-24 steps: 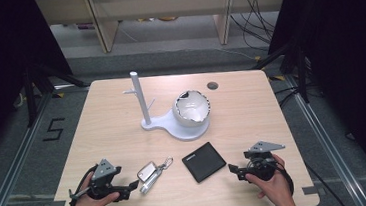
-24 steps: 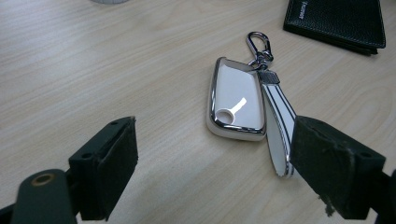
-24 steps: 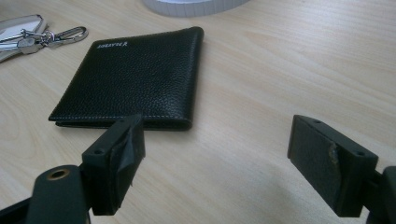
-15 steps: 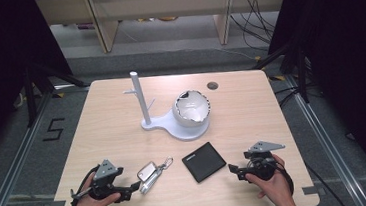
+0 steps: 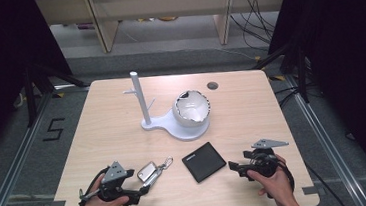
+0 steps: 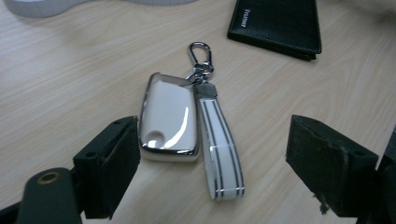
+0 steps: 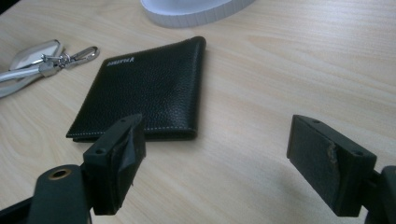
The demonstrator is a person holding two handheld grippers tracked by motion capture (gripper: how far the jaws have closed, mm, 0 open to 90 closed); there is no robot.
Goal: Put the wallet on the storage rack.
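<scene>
Left gripper view: white, chrome-edged car key fob (image 6: 169, 116) with striped white strap (image 6: 218, 151) is framed between the spread jaws of the left gripper (image 6: 212, 175), nothing yet pinched; step judged: approach before a grasp; closing on the fob is called for next; right gripper (image 7: 215, 163) is held wide open, empty, near the black leather wallet (image 7: 149, 91) on the pale wooden table (image 7: 289, 70).

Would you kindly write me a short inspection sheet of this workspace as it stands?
Surface: light wooden table, small round hole at its far edge.
Job's things: white key fob with striped strap; black leather wallet, closed, flat; white stand with post and bowl.
Clutter: nothing seen.
Grippers: left gripper open, jaws either side of the fob; right gripper open, near the wallet.
Cables: black cables on the floor beyond.
Surroundings: dark curtains, wooden shelving behind.
</scene>
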